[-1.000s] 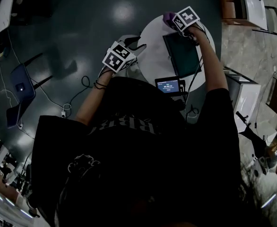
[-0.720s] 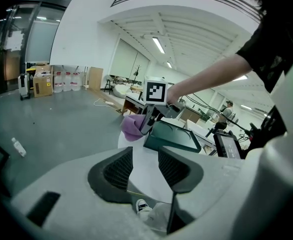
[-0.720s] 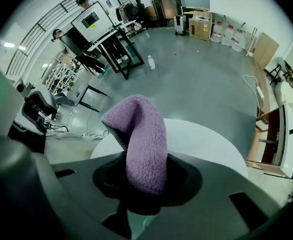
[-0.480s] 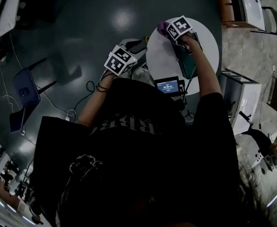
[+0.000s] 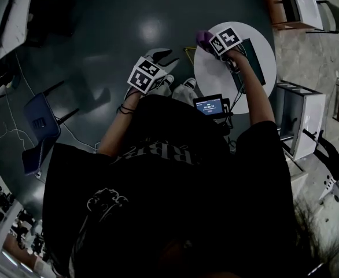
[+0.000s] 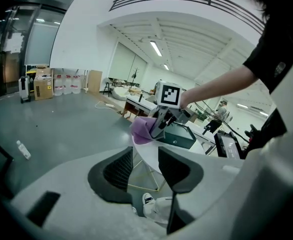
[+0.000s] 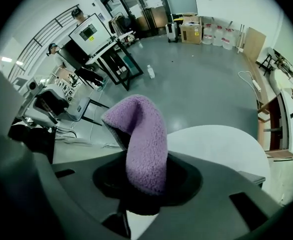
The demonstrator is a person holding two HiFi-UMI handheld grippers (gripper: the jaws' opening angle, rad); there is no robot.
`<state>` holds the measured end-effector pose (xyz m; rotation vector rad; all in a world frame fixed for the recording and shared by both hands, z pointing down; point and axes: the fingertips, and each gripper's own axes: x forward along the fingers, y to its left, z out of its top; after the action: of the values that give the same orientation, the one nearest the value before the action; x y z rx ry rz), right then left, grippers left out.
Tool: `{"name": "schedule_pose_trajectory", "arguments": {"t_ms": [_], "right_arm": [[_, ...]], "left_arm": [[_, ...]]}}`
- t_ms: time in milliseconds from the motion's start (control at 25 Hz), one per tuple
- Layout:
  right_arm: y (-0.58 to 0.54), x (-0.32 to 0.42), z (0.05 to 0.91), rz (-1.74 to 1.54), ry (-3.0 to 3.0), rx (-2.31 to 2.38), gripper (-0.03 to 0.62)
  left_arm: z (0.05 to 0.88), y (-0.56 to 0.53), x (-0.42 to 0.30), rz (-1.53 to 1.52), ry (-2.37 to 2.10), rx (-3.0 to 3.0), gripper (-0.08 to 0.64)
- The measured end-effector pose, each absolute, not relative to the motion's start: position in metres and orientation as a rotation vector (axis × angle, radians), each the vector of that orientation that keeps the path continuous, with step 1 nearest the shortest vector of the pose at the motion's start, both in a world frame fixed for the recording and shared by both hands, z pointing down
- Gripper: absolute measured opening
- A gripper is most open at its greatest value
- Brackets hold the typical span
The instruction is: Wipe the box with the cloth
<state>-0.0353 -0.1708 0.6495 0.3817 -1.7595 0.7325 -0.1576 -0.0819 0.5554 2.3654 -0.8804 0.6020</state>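
Observation:
A dark box point(image 5: 255, 59) lies on the round white table point(image 5: 216, 74), partly hidden by my right arm. My right gripper point(image 5: 211, 40) hangs over the table's far left edge, left of the box, shut on a purple cloth point(image 5: 203, 37). In the right gripper view the cloth point(image 7: 144, 140) stands up out of the shut jaws above the table point(image 7: 221, 146). My left gripper point(image 5: 164, 55) is off the table to the left, over the floor. In the left gripper view it point(image 6: 145, 165) is open and holds nothing, looking at the cloth point(image 6: 142, 130) and box point(image 6: 180, 136).
A small lit screen point(image 5: 209, 105) sits at the table's near edge with cables beside it. A blue chair point(image 5: 40, 126) stands on the dark floor at left. A white cabinet point(image 5: 300, 119) is right of the table. White shoes point(image 5: 183, 91) show below the left gripper.
The view has shifted, so the table and box sit further right. The right gripper with the cloth now hangs at the table's left edge instead of beside the box. The left gripper has hardly moved.

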Motion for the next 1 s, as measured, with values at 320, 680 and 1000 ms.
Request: {"name": "schedule_pose_trajectory", "arguments": {"t_ms": [320, 680, 1000], "right_arm": [[-0.140, -0.037, 0.602, 0.834, -1.893, 0.668, 0.120], [-0.086, -0.005, 0.555, 0.968, -1.976, 1.111, 0.120], [-0.021, 0.026, 0.521, 1.082, -2.004, 1.427, 0.120]], "left_arm": [[0.551, -0.079, -0.169, 0.604, -0.776, 2.425, 0.153], [0.533, -0.076, -0.142, 0.636, -0.570, 2.560, 0.153], [0.510, -0.053, -0.066, 0.609, -0.347, 2.668, 0.153]]}}
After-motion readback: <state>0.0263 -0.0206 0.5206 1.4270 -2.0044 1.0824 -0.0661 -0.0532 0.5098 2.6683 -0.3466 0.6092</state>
